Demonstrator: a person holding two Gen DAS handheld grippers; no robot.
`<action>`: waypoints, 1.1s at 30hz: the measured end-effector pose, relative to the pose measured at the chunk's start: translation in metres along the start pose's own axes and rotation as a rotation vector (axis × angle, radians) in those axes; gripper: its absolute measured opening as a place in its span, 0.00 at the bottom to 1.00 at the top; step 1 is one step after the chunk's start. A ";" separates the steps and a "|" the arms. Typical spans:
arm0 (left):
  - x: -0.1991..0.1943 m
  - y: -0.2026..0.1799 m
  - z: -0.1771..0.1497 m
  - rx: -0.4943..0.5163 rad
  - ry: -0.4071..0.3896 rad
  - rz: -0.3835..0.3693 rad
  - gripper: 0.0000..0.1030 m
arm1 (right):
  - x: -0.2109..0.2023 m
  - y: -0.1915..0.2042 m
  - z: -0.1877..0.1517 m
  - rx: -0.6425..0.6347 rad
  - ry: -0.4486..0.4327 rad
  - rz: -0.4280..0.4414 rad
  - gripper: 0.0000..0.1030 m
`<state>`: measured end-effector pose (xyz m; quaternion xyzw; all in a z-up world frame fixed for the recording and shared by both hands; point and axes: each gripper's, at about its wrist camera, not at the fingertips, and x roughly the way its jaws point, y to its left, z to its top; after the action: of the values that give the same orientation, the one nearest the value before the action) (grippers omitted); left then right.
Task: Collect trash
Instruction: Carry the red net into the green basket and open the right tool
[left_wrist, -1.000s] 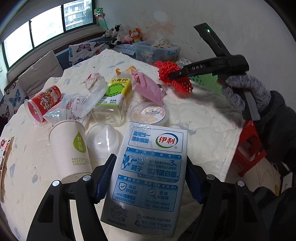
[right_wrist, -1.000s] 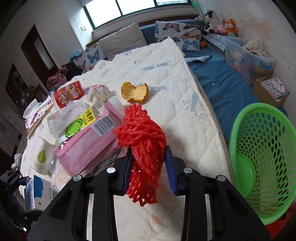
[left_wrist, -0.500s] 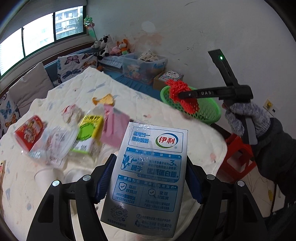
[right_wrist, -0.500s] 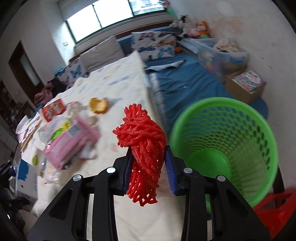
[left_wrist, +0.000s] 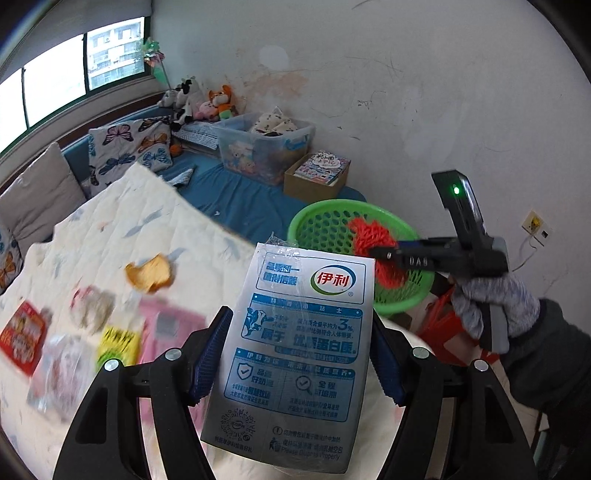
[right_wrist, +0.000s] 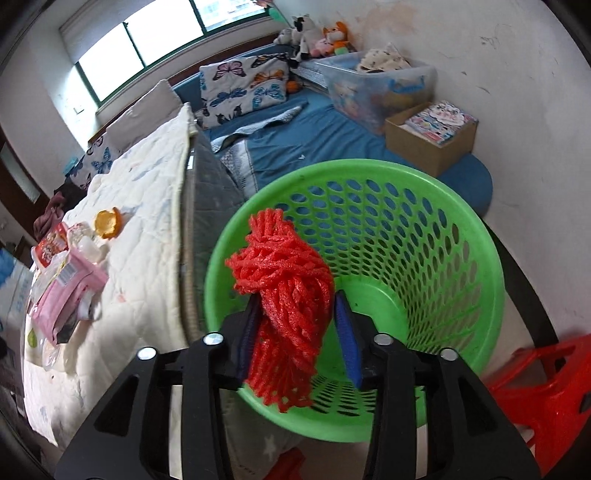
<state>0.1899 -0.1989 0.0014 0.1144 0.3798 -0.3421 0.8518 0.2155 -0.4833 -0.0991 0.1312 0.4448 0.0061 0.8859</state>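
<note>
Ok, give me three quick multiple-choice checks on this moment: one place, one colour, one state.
1. Where is the red mesh net?
A. Flat on the quilt
B. Over the mouth of the basket, between the right gripper's pads
C. In the cardboard box

2. What colour is the basket?
A. Blue
B. White
C. Green

3. What is the left gripper doing?
A. Clamping the milk pouch
B. Open and empty
C. Pressing on the quilt

Answers:
1 B: the right wrist view shows the net above the basket's opening; the right gripper's jaws have just been opening with the net between them.
2 C: its perforated wall and rim are bright green.
3 A: both blue pads press the pouch's edges.
</note>
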 end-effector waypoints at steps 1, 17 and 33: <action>0.006 -0.003 0.006 0.001 0.005 -0.002 0.66 | 0.000 -0.001 0.000 0.001 -0.001 -0.003 0.47; 0.082 -0.032 0.067 0.008 0.053 -0.046 0.66 | -0.004 -0.032 -0.007 0.008 0.004 -0.037 0.63; 0.131 -0.048 0.081 0.018 0.140 -0.058 0.66 | -0.041 -0.053 -0.026 0.067 -0.050 -0.053 0.69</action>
<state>0.2661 -0.3359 -0.0348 0.1348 0.4385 -0.3615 0.8117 0.1650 -0.5338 -0.0942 0.1489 0.4260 -0.0355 0.8917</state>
